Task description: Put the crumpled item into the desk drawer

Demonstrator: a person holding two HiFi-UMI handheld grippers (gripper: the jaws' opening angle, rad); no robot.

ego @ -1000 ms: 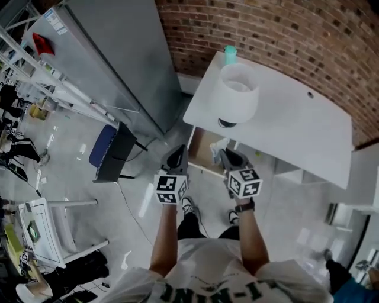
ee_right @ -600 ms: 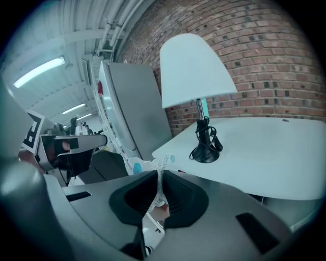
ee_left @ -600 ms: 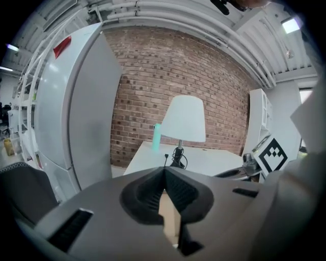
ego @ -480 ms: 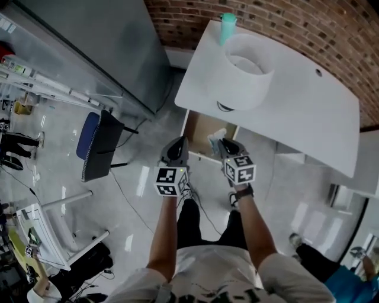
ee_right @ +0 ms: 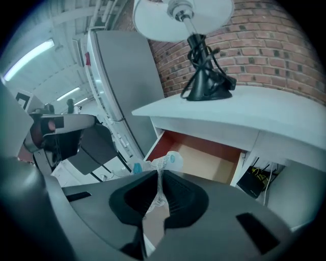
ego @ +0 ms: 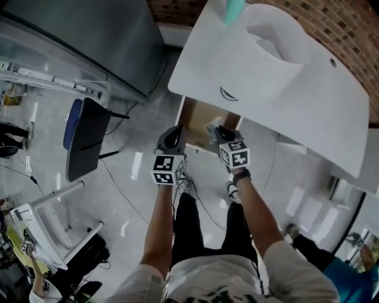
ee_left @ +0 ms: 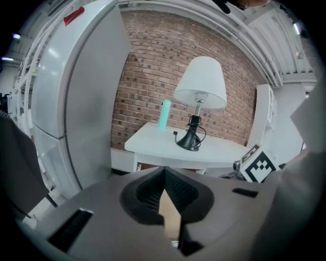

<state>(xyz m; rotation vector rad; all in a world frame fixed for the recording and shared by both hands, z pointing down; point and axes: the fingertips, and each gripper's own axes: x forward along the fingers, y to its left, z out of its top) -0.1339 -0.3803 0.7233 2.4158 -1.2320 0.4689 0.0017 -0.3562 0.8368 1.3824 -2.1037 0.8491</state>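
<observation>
The crumpled item (ee_right: 166, 162), a squashed clear plastic bottle with a blue label, sticks out of my right gripper (ee_right: 159, 176), which is shut on it. In the head view the right gripper (ego: 214, 131) holds the crumpled item (ego: 210, 126) at the front edge of the open wooden drawer (ego: 198, 117) under the white desk (ego: 331, 118). The drawer (ee_right: 214, 160) lies just ahead in the right gripper view. My left gripper (ego: 173, 135) hovers beside it to the left, in front of the drawer. Its jaws meet at the tips in the left gripper view (ee_left: 164, 176), with nothing in them.
A white lamp (ego: 272, 41) and a teal bottle (ego: 234, 9) stand on the desk. A grey metal cabinet (ego: 100, 35) rises left of the desk. A dark chair (ego: 83, 139) stands on the floor to the left. A black box (ee_right: 257, 178) sits under the desk.
Both grippers have sunk and come up to the drawer's front. The head view has moved closer to the desk. The crumpled item has stayed in the right gripper.
</observation>
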